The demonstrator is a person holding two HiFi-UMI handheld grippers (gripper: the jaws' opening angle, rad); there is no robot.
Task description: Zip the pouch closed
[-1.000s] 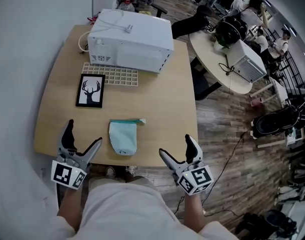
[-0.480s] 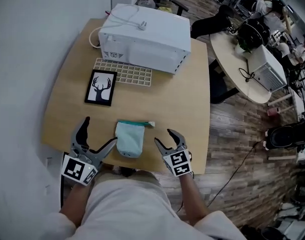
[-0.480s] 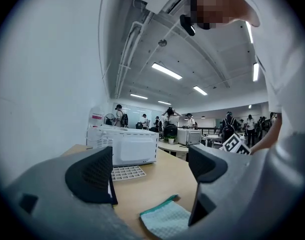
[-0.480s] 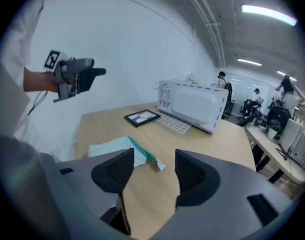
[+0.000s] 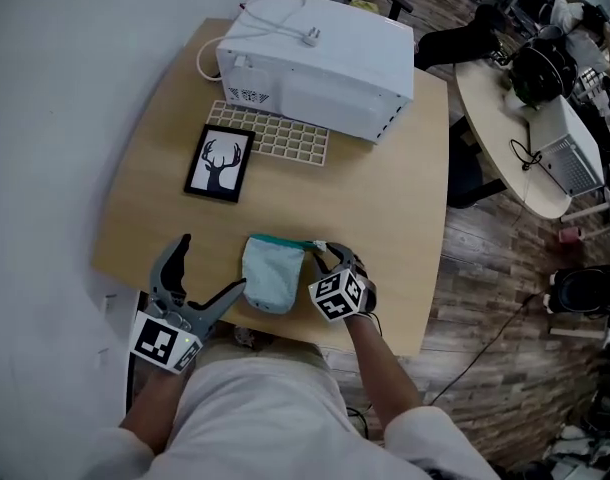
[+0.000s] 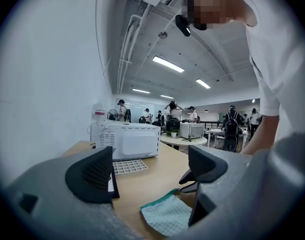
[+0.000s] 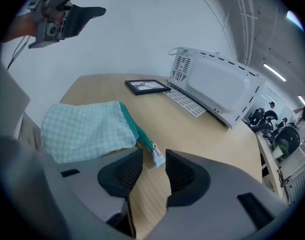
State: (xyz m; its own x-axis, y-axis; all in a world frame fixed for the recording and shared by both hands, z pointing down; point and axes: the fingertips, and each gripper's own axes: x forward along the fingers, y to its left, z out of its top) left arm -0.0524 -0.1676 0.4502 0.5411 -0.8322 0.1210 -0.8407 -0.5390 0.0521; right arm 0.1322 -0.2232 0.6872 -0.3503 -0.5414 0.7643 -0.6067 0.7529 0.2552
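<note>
Here we are at the reach for the zip. The right hand-held gripper (image 7: pixel 153 160) points down at the bench (image 5: pixel 385 198). Its jaws have just been closing and now stand a narrow gap apart, with the small white zip pull (image 7: pixel 157 155) at their tips, between them but, as far as we can judge, not yet pinched. The pouch (image 5: pixel 273 273), pale checked cloth with a green zip along one edge, lies flat on the bench just to the left of that hand-held gripper. It is just right of the left hand-held gripper (image 5: pixel 213 264), whose jaws stand wide apart with nothing between them, the pouch's corner low beside its right jaw. Next, we judge, the right jaws must close squarely on the pull and the left must pin the cloth so it does not slide; then the pull can be drawn along the zip. What the pouch holds we cannot tell: it looks slack, and no view shows inside.
</note>
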